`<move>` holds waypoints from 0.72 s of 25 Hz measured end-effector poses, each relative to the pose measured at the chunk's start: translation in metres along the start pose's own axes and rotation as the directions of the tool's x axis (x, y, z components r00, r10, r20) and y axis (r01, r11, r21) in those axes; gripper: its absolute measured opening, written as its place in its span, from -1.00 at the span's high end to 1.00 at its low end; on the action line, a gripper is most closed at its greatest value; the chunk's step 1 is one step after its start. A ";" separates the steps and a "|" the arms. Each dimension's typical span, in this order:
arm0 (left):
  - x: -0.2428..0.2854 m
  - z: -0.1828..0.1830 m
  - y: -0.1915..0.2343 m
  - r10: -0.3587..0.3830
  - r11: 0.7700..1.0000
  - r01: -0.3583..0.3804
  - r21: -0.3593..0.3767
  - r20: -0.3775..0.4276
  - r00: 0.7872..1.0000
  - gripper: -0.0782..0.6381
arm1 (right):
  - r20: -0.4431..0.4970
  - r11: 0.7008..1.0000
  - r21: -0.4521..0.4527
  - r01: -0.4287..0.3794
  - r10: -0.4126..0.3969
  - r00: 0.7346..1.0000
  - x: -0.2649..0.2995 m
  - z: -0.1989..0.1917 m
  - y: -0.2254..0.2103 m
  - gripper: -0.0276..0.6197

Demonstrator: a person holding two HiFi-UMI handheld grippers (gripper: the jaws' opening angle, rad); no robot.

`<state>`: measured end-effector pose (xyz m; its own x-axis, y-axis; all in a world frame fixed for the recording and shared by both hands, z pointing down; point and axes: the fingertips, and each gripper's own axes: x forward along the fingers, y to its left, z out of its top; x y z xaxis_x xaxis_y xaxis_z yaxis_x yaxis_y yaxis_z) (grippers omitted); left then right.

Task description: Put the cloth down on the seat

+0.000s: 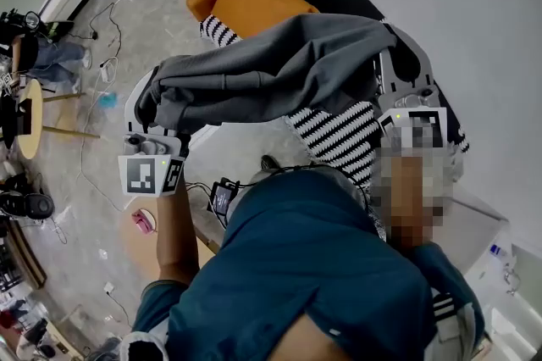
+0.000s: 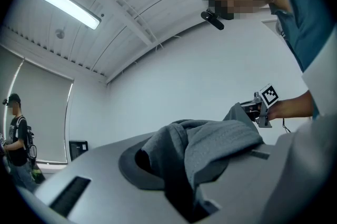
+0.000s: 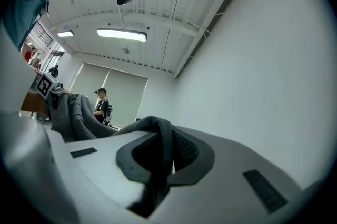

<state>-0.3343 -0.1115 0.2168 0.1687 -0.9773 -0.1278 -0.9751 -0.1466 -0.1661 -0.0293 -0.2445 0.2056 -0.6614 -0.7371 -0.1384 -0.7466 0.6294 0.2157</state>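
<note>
Teal shirt (image 1: 313, 266); cloth (image 1: 279, 71) above orange seat (image 1: 254, 2), floor (image 1: 161, 12).

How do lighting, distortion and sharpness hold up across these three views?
Head view: even light, sharp on the cloth, one mosaic patch. Left gripper view: heavy fisheye bending, dark corners, ceiling lamp bright without flare. Right gripper view: same fisheye and vignette, background person small and soft.

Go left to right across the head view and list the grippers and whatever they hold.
left gripper → grey cloth, held up between the two → right gripper
</note>
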 end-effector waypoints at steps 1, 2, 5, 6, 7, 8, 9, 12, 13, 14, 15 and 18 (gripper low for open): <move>0.001 -0.001 0.006 -0.007 1.000 0.007 0.001 0.004 1.000 0.54 | -0.001 1.000 -0.003 0.010 -0.010 1.000 0.004 0.001 0.003 0.85; 0.003 -0.003 0.012 -0.013 1.000 0.013 0.002 0.006 1.000 0.54 | -0.001 1.000 -0.006 0.018 -0.018 1.000 0.007 0.001 0.005 0.85; 0.009 -0.007 0.025 -0.015 1.000 0.015 -0.002 0.010 1.000 0.54 | -0.008 1.000 -0.015 0.026 -0.026 1.000 0.016 0.000 0.010 0.85; 0.010 -0.009 0.029 -0.012 1.000 0.012 -0.007 0.011 1.000 0.54 | -0.012 1.000 -0.018 0.025 -0.025 1.000 0.018 -0.001 0.010 0.85; 0.011 -0.010 0.032 -0.008 1.000 0.008 -0.016 0.014 1.000 0.54 | -0.016 0.999 -0.020 0.025 -0.025 1.000 0.021 -0.001 0.010 0.85; 0.012 -0.013 0.034 -0.005 1.000 0.005 -0.028 0.017 1.000 0.54 | -0.019 0.999 -0.020 0.026 -0.026 0.999 0.023 -0.002 0.009 0.85; 0.014 -0.016 0.037 -0.003 0.999 0.004 -0.039 0.019 1.000 0.54 | -0.021 0.999 -0.018 0.027 -0.028 0.999 0.026 -0.003 0.006 0.85; 0.035 -0.026 0.040 -0.008 0.999 0.008 -0.044 -0.002 1.000 0.54 | -0.024 1.000 -0.010 0.022 -0.023 0.999 0.042 -0.014 -0.004 0.85; 0.046 -0.030 0.040 -0.008 0.999 0.008 -0.041 -0.015 1.000 0.54 | -0.028 1.000 -0.006 0.016 -0.017 0.999 0.050 -0.021 -0.009 0.85; 0.057 -0.035 0.039 -0.006 0.999 0.005 -0.039 -0.025 1.000 0.54 | -0.032 1.000 0.000 0.010 -0.010 0.999 0.059 -0.030 -0.016 0.85; 0.067 -0.040 0.038 -0.004 0.999 0.003 -0.039 -0.031 1.000 0.54 | -0.036 1.000 0.007 0.005 -0.005 0.999 0.067 -0.038 -0.023 0.85; 0.083 -0.041 0.034 -0.002 0.999 0.001 -0.034 -0.035 0.999 0.54 | -0.032 1.000 0.020 -0.004 0.004 0.999 0.077 -0.042 -0.038 0.85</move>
<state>-0.3597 -0.2035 0.2403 0.1657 -0.9818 -0.0930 -0.9793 -0.1527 -0.1330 -0.0490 -0.3357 0.2277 -0.6620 -0.7419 -0.1066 -0.7454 0.6368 0.1971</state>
